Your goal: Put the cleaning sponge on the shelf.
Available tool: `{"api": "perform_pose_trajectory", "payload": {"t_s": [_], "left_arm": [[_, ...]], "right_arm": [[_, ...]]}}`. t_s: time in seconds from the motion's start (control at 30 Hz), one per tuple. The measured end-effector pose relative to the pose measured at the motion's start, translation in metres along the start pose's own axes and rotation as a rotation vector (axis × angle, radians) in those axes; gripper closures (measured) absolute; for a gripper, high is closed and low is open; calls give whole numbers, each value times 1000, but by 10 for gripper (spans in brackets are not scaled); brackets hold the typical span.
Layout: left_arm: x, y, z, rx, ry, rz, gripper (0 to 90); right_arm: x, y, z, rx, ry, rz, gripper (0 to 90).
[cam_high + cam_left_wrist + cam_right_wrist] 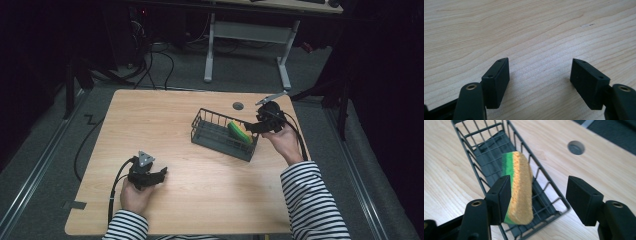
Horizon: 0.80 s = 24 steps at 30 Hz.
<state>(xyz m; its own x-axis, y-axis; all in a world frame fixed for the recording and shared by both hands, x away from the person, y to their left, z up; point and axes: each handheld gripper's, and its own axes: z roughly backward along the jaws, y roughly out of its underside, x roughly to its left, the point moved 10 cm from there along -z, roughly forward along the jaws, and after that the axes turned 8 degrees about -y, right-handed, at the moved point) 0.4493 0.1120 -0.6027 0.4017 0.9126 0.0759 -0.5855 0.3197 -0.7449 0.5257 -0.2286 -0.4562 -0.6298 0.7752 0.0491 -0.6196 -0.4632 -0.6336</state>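
A yellow and green sponge (239, 132) stands on edge at the right end of a dark wire basket (216, 141) on the wooden table (150, 125). In the right gripper view the sponge (520, 187) leans over the basket (486, 130), right beside the left jaw. My right gripper (538, 180) is open, its other jaw well clear of the sponge. In the high view it (251, 127) hovers at the basket's right end. My left gripper (161, 174) rests near the table's front left, open (539, 67) over bare wood with nothing between its jaws.
A round cable hole (238, 106) lies in the table just behind the basket, also in the right gripper view as a grey hole (576, 147). Beyond the table stand a white desk frame (282, 60) and floor cables (160, 60).
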Motion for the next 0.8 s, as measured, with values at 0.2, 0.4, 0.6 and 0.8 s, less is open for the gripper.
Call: {"api": "perform_pose_trajectory", "payload": {"t_s": [0.2,0.4,0.6,0.8], "left_arm": [[0,0,0,0,0,0,323],[0,0,0,0,0,0,323],[0,0,0,0,0,0,323],[0,0,0,0,0,0,323]], "right_arm": [[-5,10,17,-32,10,-41,383],[-10,21,33,-65,10,-83,389],[-12,36,47,-80,11,-97,391],[-13,43,61,-117,8,-118,394]]}}
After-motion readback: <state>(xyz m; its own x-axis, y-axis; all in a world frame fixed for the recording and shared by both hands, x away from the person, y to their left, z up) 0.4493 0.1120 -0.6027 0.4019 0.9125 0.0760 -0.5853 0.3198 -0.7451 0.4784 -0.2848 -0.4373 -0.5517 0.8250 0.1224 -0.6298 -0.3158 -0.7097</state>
